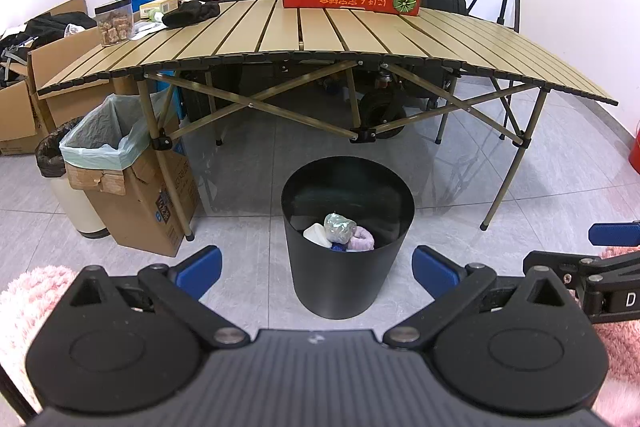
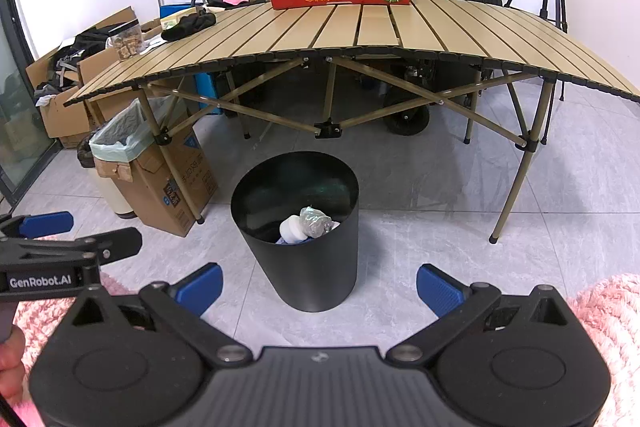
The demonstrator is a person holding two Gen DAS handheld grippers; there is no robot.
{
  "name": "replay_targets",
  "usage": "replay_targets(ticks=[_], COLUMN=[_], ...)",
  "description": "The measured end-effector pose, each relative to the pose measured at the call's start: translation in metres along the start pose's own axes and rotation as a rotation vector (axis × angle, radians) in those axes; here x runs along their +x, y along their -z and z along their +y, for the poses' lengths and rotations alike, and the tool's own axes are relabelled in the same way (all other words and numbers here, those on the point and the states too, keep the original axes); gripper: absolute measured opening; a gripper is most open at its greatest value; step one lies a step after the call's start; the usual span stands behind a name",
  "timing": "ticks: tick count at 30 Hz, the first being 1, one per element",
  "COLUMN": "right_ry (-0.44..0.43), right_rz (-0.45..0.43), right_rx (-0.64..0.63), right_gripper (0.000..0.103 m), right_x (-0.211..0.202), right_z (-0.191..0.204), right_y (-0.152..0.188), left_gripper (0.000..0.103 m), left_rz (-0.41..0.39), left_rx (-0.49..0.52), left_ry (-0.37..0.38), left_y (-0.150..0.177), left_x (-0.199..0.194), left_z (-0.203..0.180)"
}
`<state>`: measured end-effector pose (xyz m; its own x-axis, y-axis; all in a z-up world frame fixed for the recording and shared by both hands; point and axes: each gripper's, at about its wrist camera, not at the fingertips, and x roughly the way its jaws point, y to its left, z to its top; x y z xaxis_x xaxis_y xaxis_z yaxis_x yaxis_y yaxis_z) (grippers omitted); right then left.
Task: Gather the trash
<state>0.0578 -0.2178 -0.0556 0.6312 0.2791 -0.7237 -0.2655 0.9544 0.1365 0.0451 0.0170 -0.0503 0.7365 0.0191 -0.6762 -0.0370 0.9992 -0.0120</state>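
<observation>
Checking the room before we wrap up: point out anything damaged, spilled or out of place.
The cardboard box lined with a pale green bag, beside the table leg, has a torn, peeling rim. Nothing looks spilled: the trash sits inside the black bin, upright on the floor. Both grippers are open and empty.

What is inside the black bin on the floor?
The black bin holds a crumpled clear wrapper, a white piece, something pale pink and a bit of blue. Its wall hides whatever lies lower.
</observation>
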Motion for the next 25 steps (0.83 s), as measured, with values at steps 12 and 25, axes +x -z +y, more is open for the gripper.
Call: replay_targets(ticks=[12, 25], right_ry=[0.000, -0.001], right_rz=[-0.001, -0.001], right_rx=[0.000, -0.001], right_gripper=[0.103, 0.103], right_x=[0.0000, 0.0001], right_z=[-0.0002, -0.0004], right_y=[0.0001, 0.0004], left_gripper=[0.103, 0.103], left_rz=[-0.001, -0.002], left_rx=[0.000, 0.005], left_ry=[-0.001, 0.012], left_y=[0.0001, -0.0032], left_x=[0.0000, -0.0023], left_z=[-0.0001, -0.0013])
